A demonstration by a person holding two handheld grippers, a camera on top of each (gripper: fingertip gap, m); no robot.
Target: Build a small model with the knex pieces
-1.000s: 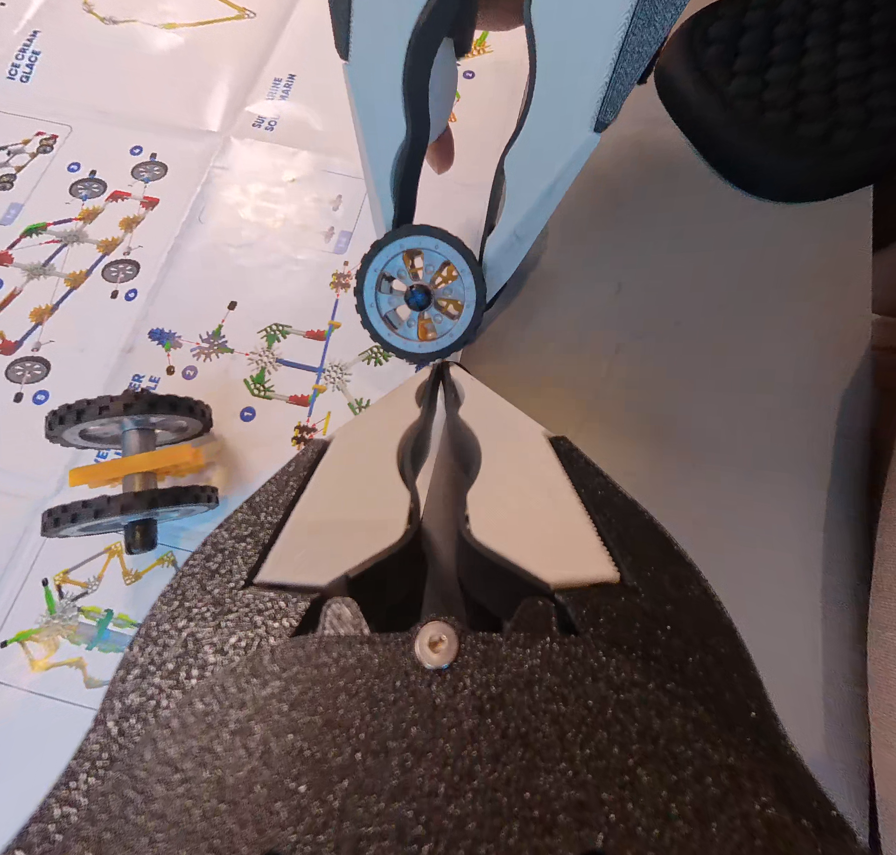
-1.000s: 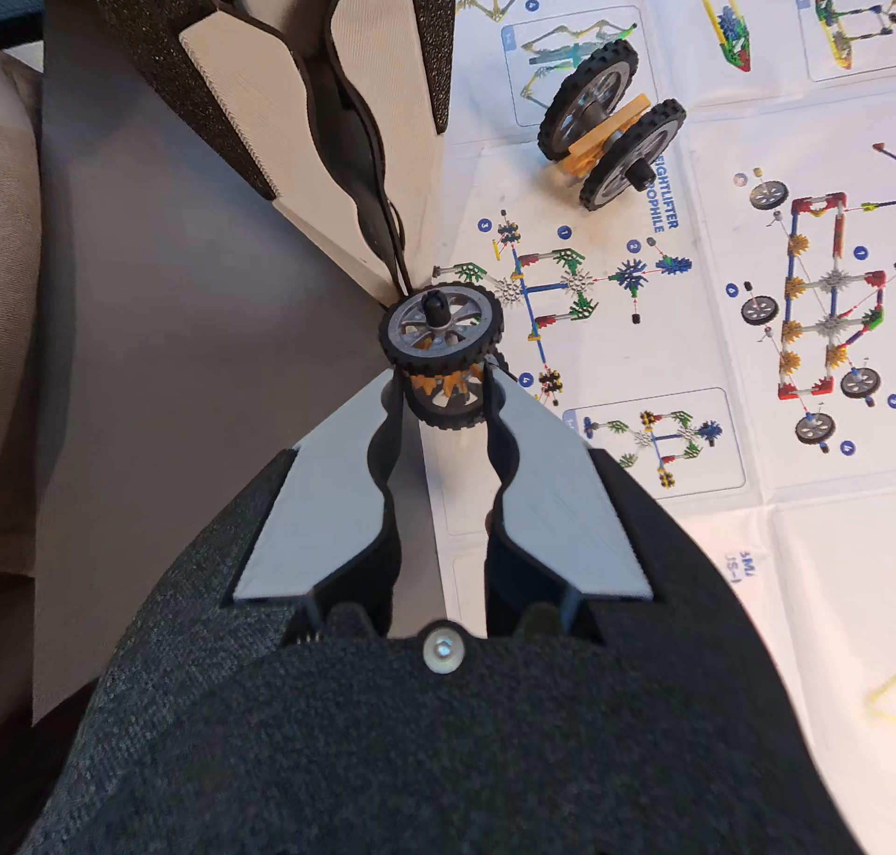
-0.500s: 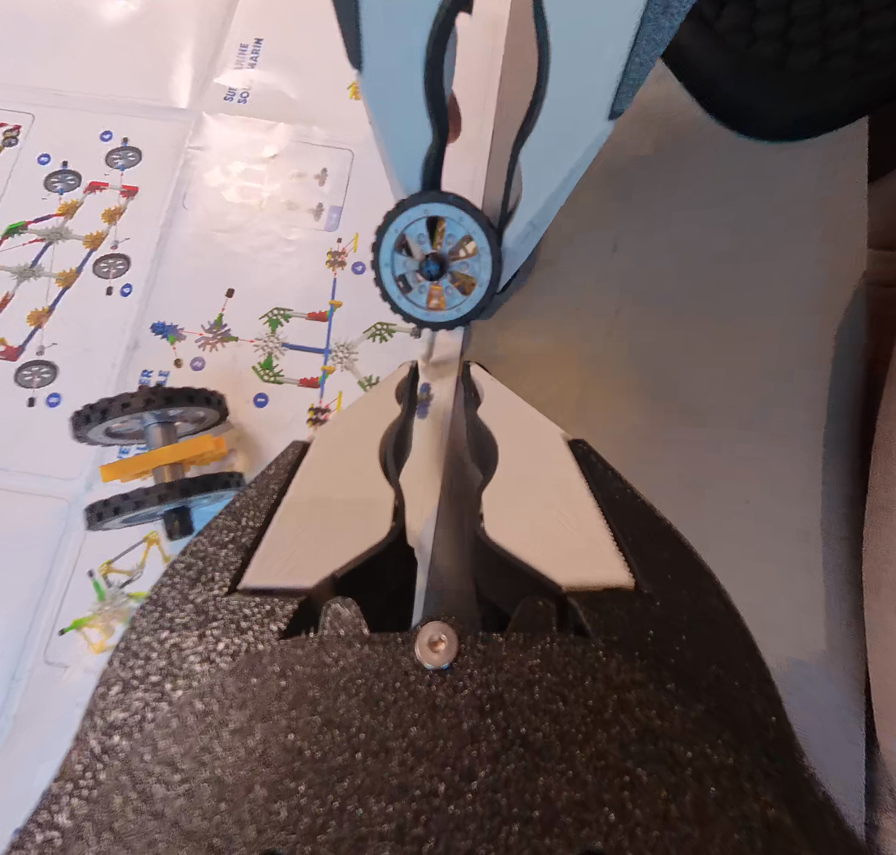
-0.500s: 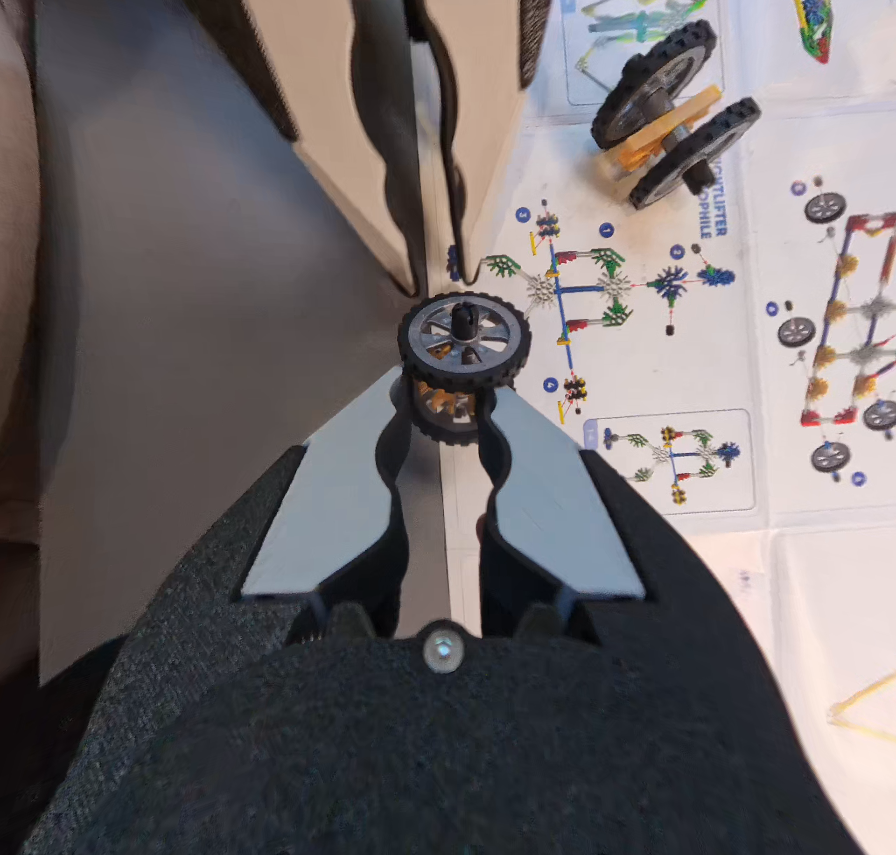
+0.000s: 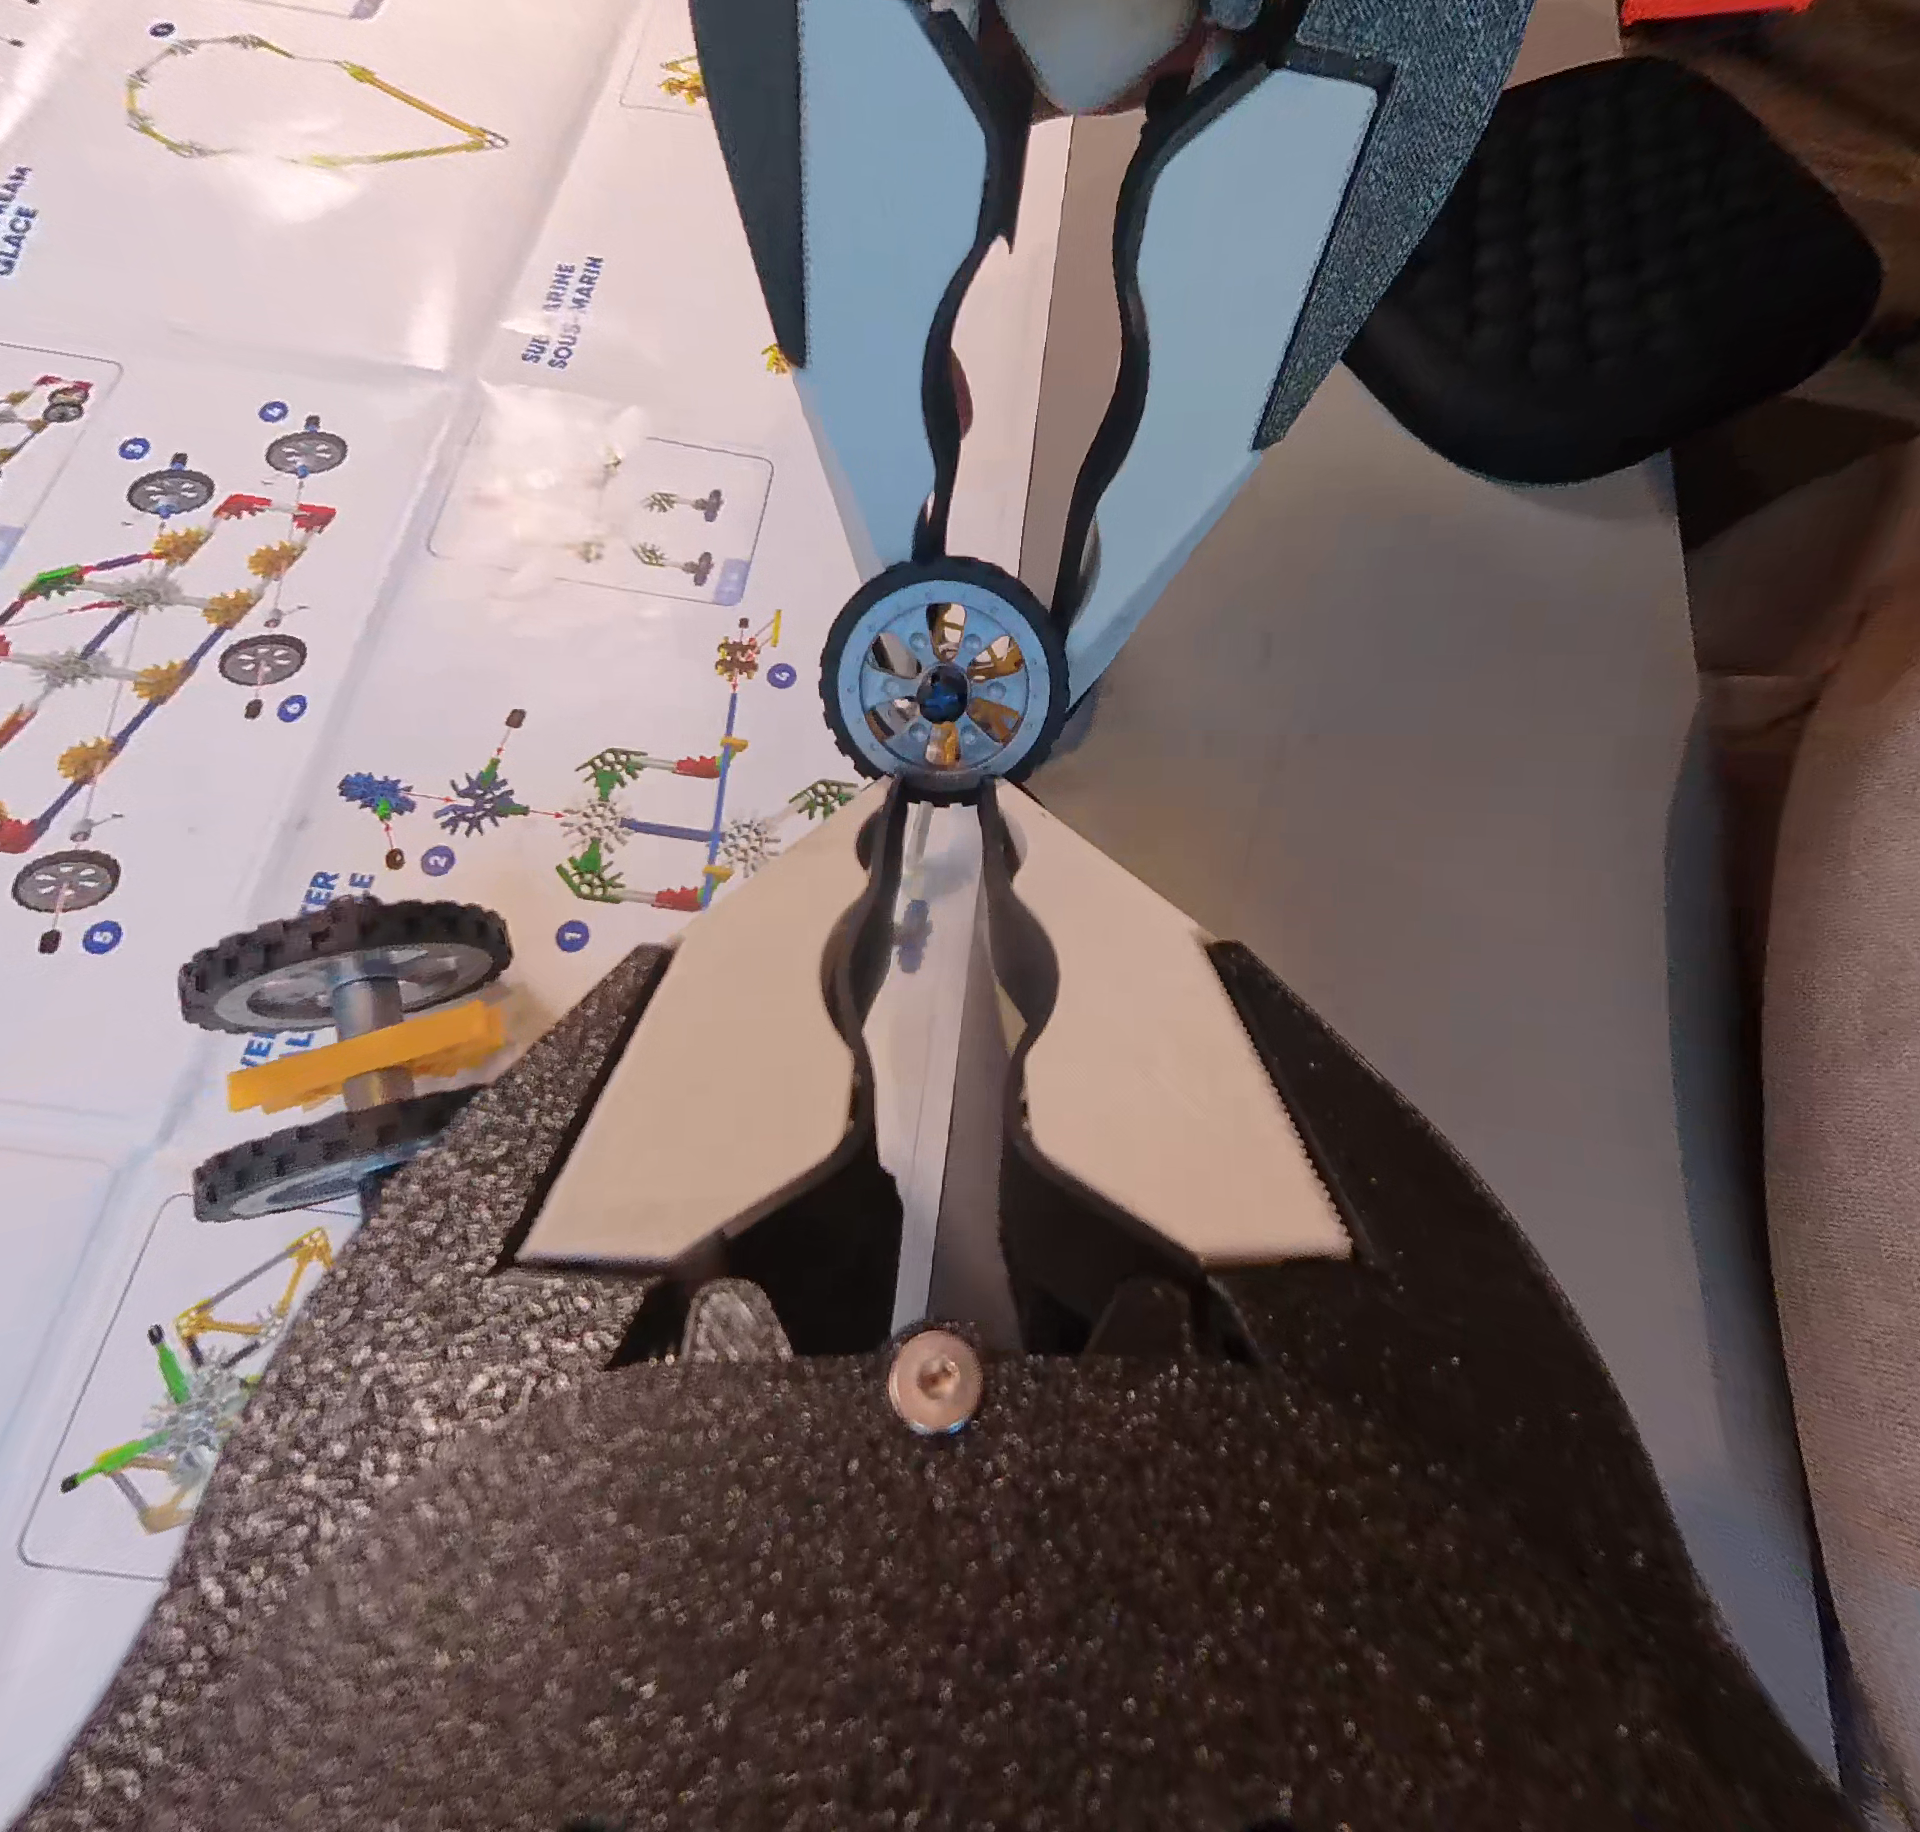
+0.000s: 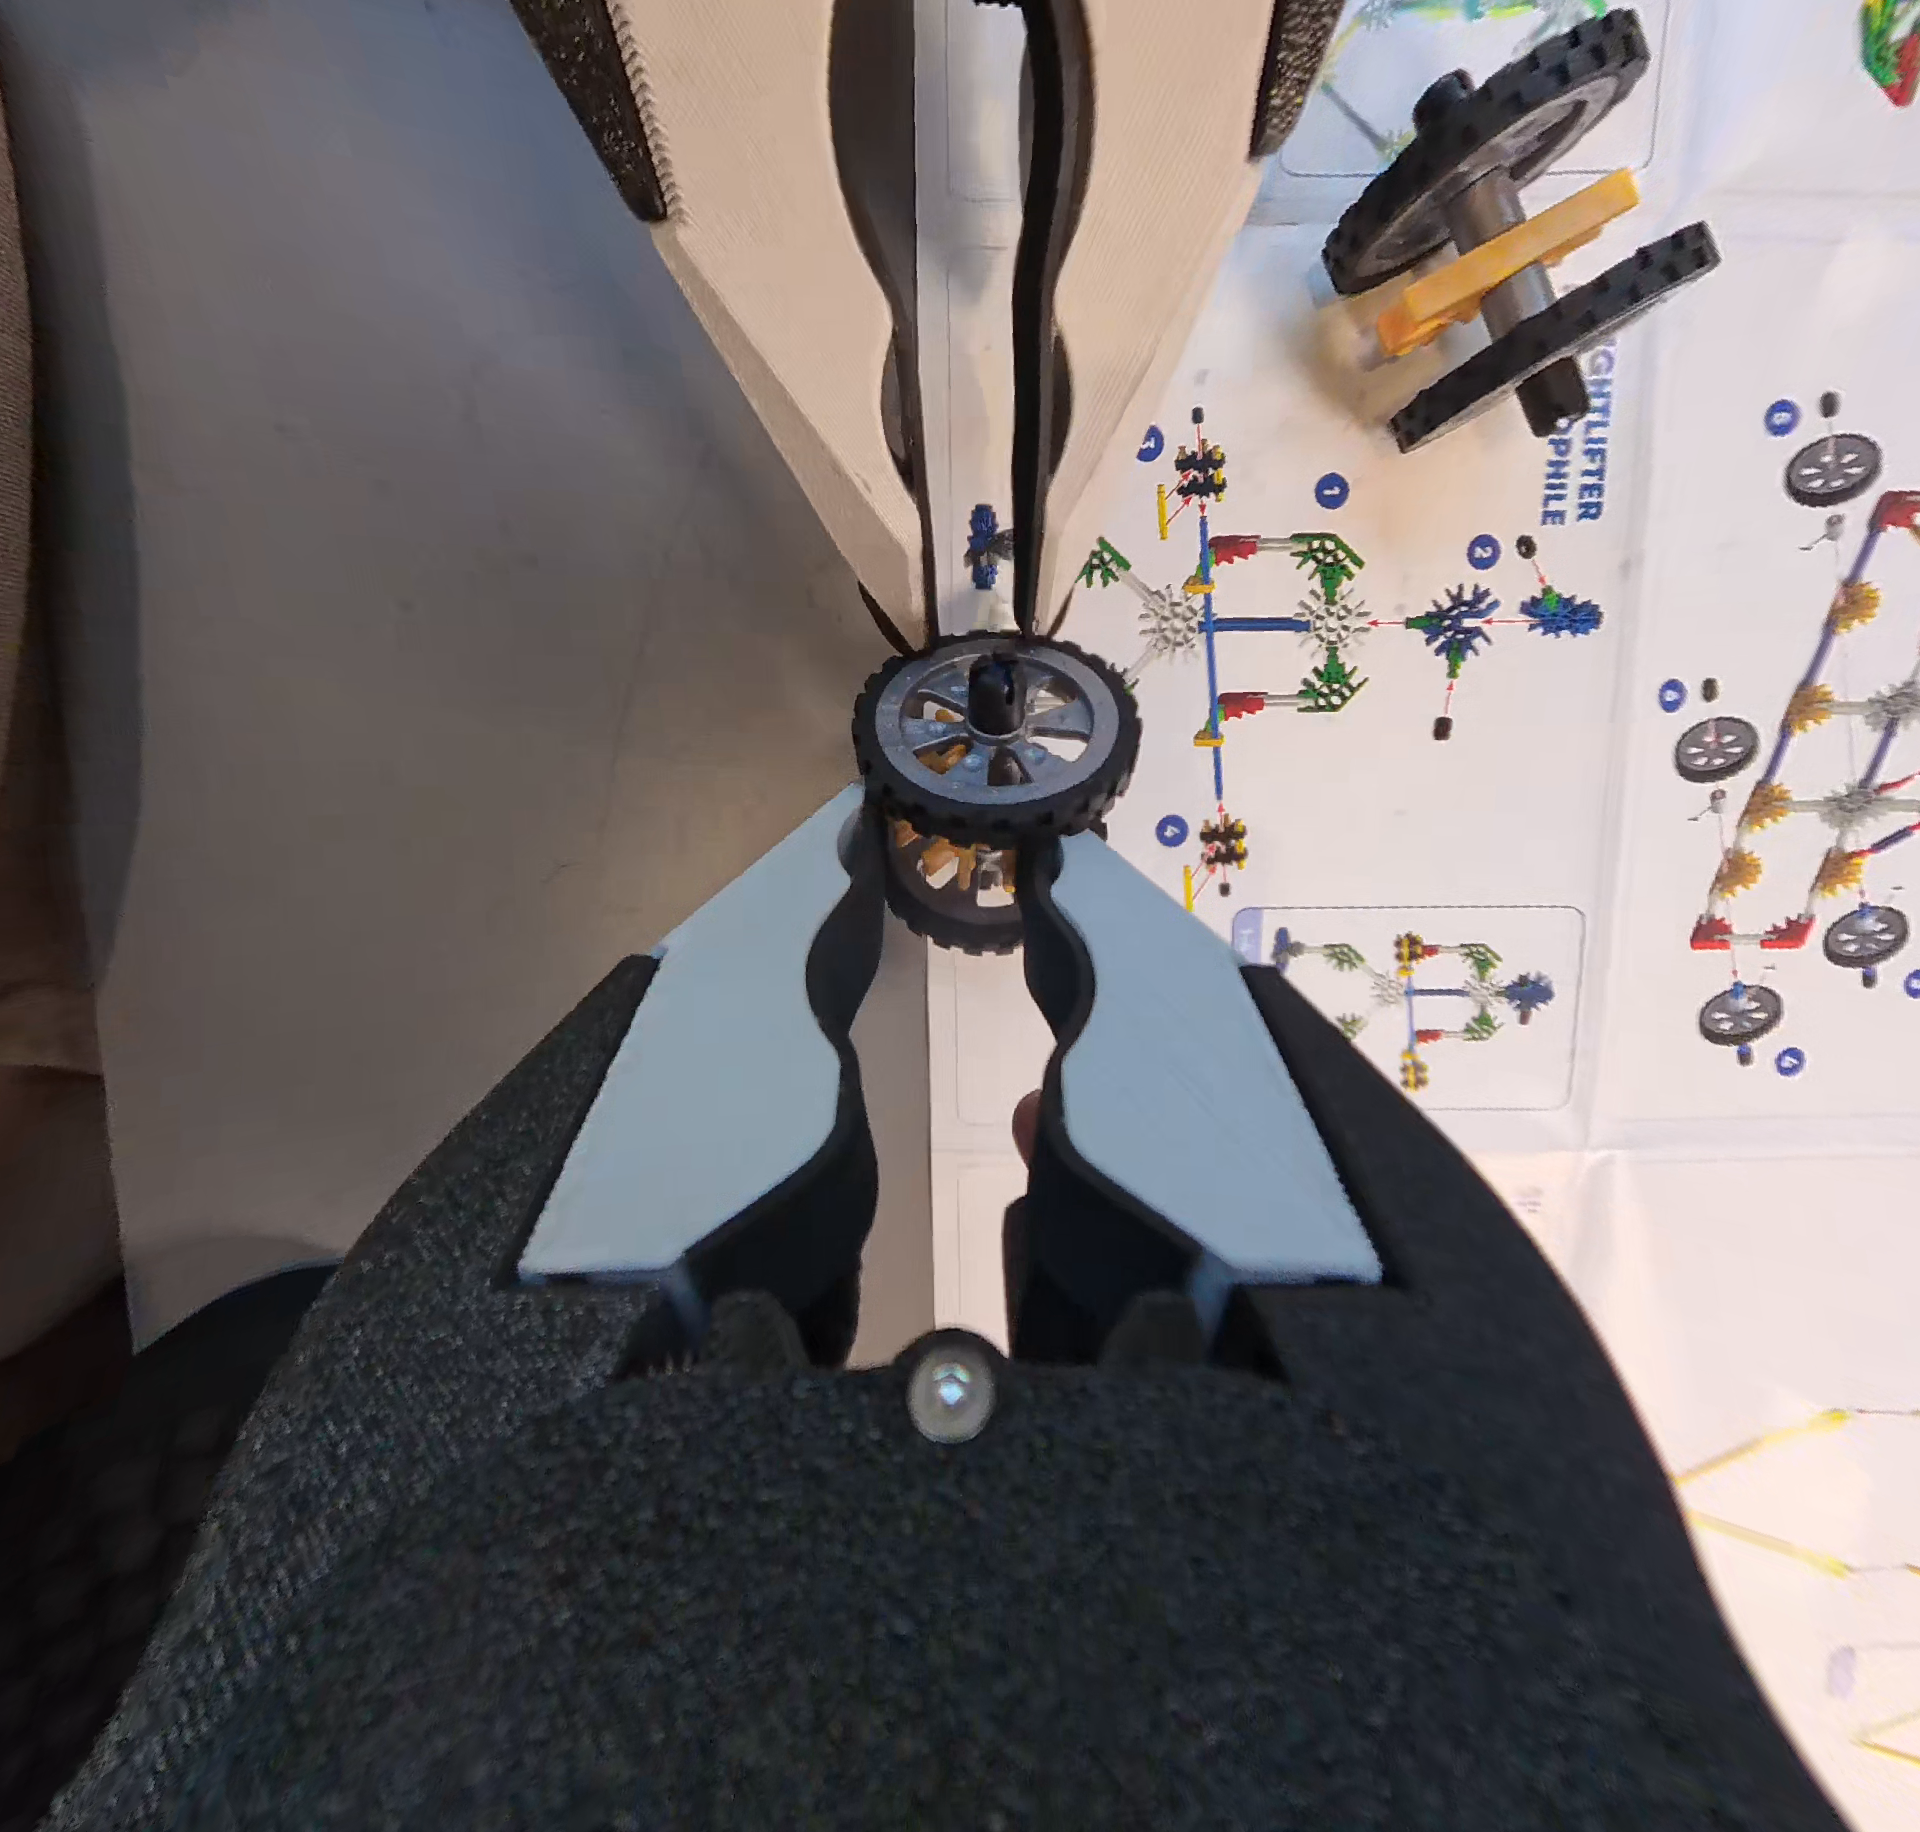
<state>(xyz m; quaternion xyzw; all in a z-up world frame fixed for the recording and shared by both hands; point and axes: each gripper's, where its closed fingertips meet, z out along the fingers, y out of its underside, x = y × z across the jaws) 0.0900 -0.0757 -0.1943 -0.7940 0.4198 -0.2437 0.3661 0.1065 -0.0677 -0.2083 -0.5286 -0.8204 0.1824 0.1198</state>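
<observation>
We see a small wheel pair [image 6: 992,743], two black-tyred wheels with grey hubs on a short axle and an orange part between them, held up in the air over the line where the grey desk [image 6: 416,639] meets a printed instruction sheet [image 6: 1455,847]; the right gripper [image 6: 951,883] has its pale blue fingers [image 6: 727,1055] clenched on the nearer, lower wheel, so that the farther wheel and its black axle tip stand clear beyond the tips; the left gripper [image 5: 935,806], with beige fingers [image 5: 748,1034], faces it from the opposite side, its jaws parted by a narrow gap and its tips just at the tyre of the farther wheel, though we cannot tell whether they touch it or merely stand beside it; in our judgement the grip is slight, on one round tyre only, so a push from the left tips could twist the pair, slip it out, or pull a wheel off the axle; a larger wheel pair [image 5: 343,1055] with a yellow bar lies on the sheet well apart to the side; a dark chair seat [image 5: 1610,276] shows past the desk edge.
</observation>
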